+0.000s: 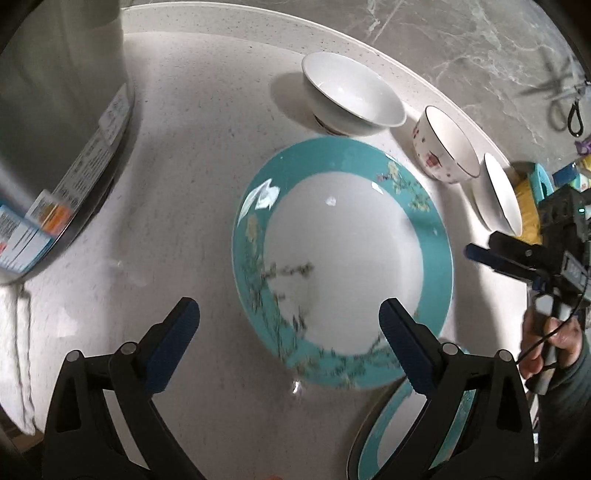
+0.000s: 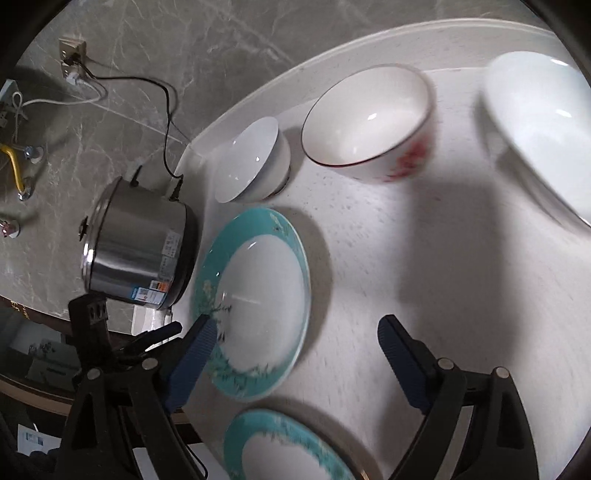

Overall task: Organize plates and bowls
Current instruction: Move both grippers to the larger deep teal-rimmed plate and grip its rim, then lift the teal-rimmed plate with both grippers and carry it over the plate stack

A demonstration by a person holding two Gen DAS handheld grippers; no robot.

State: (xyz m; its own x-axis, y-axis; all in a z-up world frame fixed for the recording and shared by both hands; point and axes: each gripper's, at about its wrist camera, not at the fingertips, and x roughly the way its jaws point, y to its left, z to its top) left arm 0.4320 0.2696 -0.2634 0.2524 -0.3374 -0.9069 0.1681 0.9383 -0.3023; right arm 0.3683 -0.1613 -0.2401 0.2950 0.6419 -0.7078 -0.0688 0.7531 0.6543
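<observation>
A teal-rimmed plate (image 1: 341, 264) with a white centre and flower sprigs lies on the white counter; it also shows in the right wrist view (image 2: 258, 302). A second teal plate (image 1: 391, 432) lies nearer, partly under my left finger, and shows in the right wrist view (image 2: 284, 446). A plain white bowl (image 1: 351, 96), a red-flowered bowl (image 1: 443, 146) and a dark-rimmed white bowl (image 1: 498, 195) stand along the back. My left gripper (image 1: 288, 332) is open and empty, hovering over the first plate's near edge. My right gripper (image 2: 295, 362) is open and empty above the counter beside that plate.
A steel rice cooker (image 1: 55, 129) stands at the left, with its cord running to a wall socket (image 2: 72, 55). A white cloth (image 1: 14, 354) lies beside it. The counter's raised edge (image 1: 295, 29) meets a grey marble wall. The right gripper shows at the left view's edge (image 1: 517, 258).
</observation>
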